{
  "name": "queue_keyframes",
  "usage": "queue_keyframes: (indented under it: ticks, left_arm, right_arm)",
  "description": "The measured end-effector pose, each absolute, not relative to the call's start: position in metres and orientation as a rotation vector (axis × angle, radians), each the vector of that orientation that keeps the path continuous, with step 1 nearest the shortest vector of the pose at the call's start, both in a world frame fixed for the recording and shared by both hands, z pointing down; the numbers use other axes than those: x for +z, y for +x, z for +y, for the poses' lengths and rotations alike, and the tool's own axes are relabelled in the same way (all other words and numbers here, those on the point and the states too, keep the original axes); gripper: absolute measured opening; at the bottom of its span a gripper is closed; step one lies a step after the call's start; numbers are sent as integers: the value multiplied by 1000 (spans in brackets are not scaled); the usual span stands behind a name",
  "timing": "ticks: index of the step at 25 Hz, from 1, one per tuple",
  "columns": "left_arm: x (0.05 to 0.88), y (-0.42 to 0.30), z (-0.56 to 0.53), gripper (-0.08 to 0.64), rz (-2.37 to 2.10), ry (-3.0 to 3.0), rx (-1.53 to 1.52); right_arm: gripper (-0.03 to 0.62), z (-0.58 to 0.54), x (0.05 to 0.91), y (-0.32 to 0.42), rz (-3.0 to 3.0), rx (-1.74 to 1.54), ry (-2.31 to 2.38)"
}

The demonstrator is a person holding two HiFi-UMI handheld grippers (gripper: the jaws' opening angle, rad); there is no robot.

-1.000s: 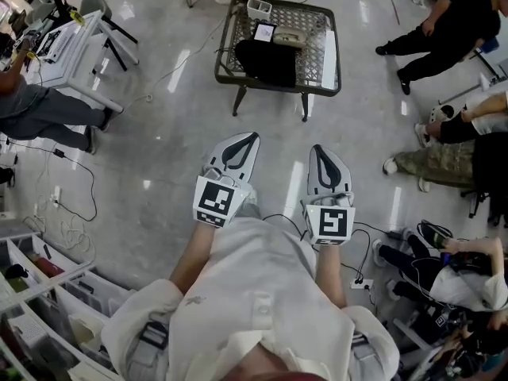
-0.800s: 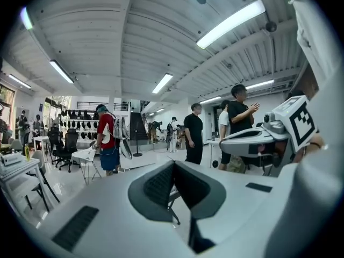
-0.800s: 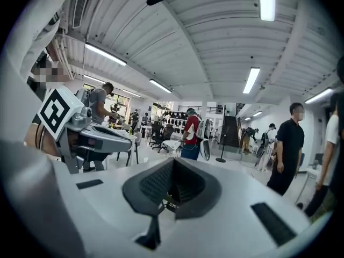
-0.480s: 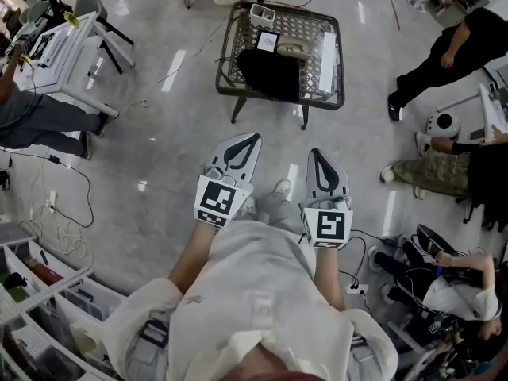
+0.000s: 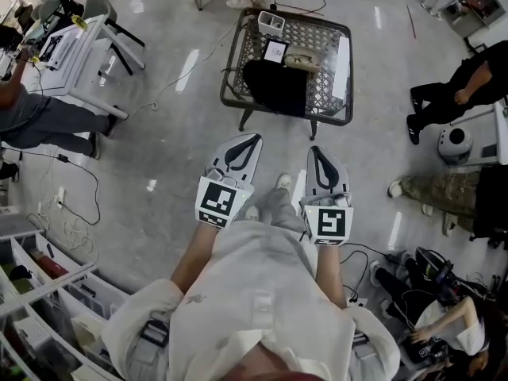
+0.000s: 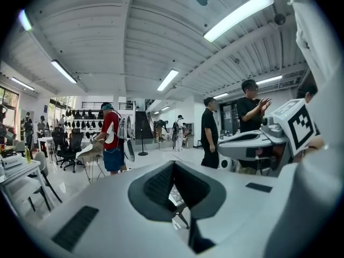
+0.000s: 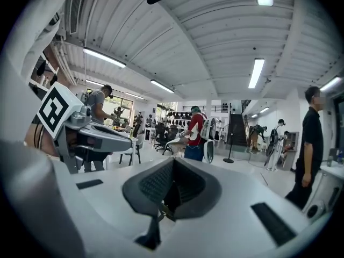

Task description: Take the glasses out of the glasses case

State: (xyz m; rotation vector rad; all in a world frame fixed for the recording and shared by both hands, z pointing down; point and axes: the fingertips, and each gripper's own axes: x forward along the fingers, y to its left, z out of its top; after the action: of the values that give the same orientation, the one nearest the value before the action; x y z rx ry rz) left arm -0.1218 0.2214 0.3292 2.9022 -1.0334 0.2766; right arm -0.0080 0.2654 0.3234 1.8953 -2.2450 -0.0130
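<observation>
A beige glasses case (image 5: 300, 57) lies on a low wire-mesh table (image 5: 336, 100) far ahead on the floor, beside a black bag (image 5: 274, 86). Whether glasses are inside I cannot tell. My left gripper (image 5: 247, 139) and right gripper (image 5: 317, 150) are held side by side in front of the person's chest, well short of the table, both shut and empty. In the left gripper view the jaws (image 6: 173, 166) meet at the tips and the right gripper (image 6: 252, 141) shows beside them. In the right gripper view the jaws (image 7: 173, 163) are likewise together.
The table also holds a white container (image 5: 271, 22), a small card (image 5: 275, 51) and a long white object (image 5: 342, 55). People stand or sit around the room, and a white desk (image 5: 75, 50) is at the left. Cables lie on the floor and shelves (image 5: 40, 292) at lower left.
The view has shifted, with the table a little further right in the picture. The person in black at the right has moved on. Both grippers keep their pose, shut.
</observation>
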Motion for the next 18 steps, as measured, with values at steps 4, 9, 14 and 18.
queue_keyframes:
  ticks: [4,9,14,18]
  left_arm:
    - [331,-95,191,12,-1062,2895,308]
    - [324,-65,152,12,-1120,2882,309]
    - [321,-44,123,12,-1183,2853,332]
    - [317,-25,110,12,-1219,2838,350]
  right_arm:
    - [6,229,324,18,-2283,-9,1869]
    - [6,187,322,50,-2328,-2,1836]
    - [6,152,319,72,-2377,1,1792]
    - [6,132,319,91,-2407,17,1768]
